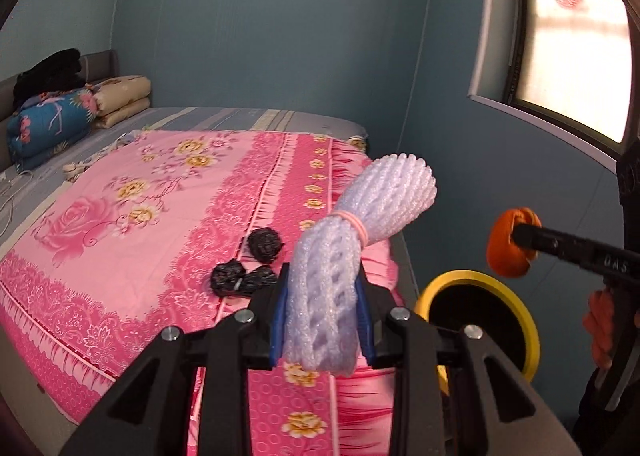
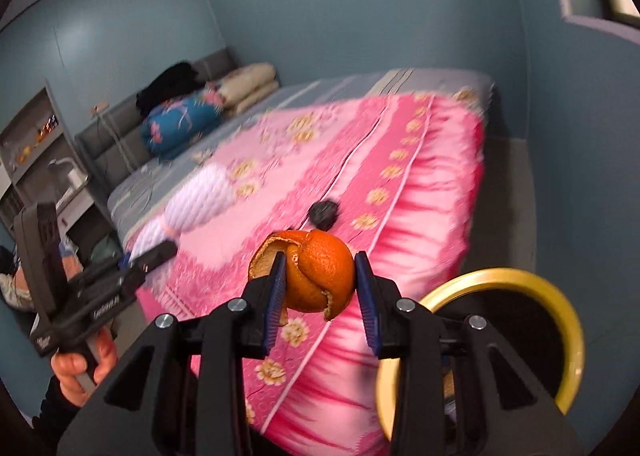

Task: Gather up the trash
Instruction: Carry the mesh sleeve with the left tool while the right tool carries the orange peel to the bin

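My left gripper (image 1: 322,310) is shut on a white foam net bundle (image 1: 352,240) tied with a pink rubber band, held above the bed's near corner. It also shows blurred in the right wrist view (image 2: 196,202). My right gripper (image 2: 320,288) is shut on an orange peel (image 2: 316,274), held in the air left of the yellow-rimmed bin (image 2: 560,296). The peel (image 1: 510,242) and the bin (image 1: 456,280) also show in the left wrist view. Three crumpled black wads (image 1: 264,242) lie on the pink bedspread (image 1: 140,196).
Folded quilts (image 1: 52,124) and dark clothes are piled at the headboard. A window (image 1: 576,48) is in the right wall. Shelves (image 2: 36,144) stand left of the bed. The bin stands on the floor by the bed's corner.
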`<act>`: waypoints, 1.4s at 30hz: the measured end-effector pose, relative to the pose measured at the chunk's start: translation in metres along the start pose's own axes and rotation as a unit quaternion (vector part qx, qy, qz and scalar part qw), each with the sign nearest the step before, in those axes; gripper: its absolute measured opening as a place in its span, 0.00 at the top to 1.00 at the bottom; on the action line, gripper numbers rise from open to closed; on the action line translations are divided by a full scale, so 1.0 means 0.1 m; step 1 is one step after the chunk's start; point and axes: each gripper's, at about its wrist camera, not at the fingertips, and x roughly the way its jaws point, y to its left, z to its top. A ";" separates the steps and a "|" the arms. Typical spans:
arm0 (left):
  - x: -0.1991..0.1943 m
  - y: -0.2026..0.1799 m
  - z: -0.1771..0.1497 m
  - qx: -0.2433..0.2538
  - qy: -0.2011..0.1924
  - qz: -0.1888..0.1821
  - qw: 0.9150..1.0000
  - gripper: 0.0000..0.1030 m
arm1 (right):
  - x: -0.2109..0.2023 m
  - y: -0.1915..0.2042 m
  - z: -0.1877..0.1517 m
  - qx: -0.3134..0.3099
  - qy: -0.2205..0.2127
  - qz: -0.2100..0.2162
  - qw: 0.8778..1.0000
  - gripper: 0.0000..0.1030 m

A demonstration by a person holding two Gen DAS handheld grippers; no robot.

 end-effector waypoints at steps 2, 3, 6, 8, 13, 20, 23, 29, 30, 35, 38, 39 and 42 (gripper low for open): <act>-0.03 -0.19 0.02 0.010 -0.003 -0.012 1.000 0.74 | -0.23 -0.15 0.03 0.012 -0.024 -0.009 1.000 0.68; -0.05 -0.28 0.02 0.016 -0.005 -0.017 1.000 0.74 | -0.27 -0.18 0.04 0.014 -0.027 -0.011 0.999 0.68; -0.07 -0.54 0.03 0.037 -0.009 -0.029 0.999 0.74 | -0.54 -0.38 0.07 0.030 -0.060 -0.029 0.997 0.68; -0.08 -0.68 0.04 0.050 -0.010 -0.032 0.998 0.74 | -0.64 -0.48 0.08 0.036 -0.073 -0.036 0.996 0.68; -0.09 -1.03 0.04 0.080 -0.015 -0.045 0.996 0.74 | -0.88 -0.70 0.08 0.046 -0.100 -0.051 0.993 0.68; 0.00 -1.37 0.02 0.103 -0.007 -0.060 0.993 0.74 | -1.12 -0.98 0.08 0.070 -0.134 -0.069 0.986 0.68; 0.08 -1.49 0.00 0.107 0.001 -0.073 0.992 0.73 | -1.22 -1.09 0.05 0.076 -0.149 -0.075 0.983 0.68; 0.22 -1.64 -0.02 0.114 0.013 -0.083 0.990 0.73 | -1.28 -1.27 0.03 0.091 -0.156 -0.080 0.980 0.67; 0.24 -1.66 -0.02 0.116 0.014 -0.083 0.990 0.73 | -1.26 -1.28 0.04 0.093 -0.156 -0.080 0.980 0.67; 0.35 -1.76 -0.05 0.119 0.026 -0.092 0.988 0.73 | -1.25 -1.40 0.04 0.104 -0.156 -0.080 0.979 0.67; 0.43 -1.81 -0.07 0.122 0.035 -0.096 0.987 0.73 | -1.21 -1.42 0.05 0.109 -0.156 -0.079 0.979 0.67; 0.47 -1.82 -0.08 0.123 0.038 -0.096 0.987 0.73 | -1.20 -1.43 0.05 0.110 -0.156 -0.079 0.978 0.67; 0.58 -1.85 -0.14 0.122 0.055 -0.101 0.986 0.73 | -1.19 -1.41 0.05 0.108 -0.156 -0.091 0.978 0.67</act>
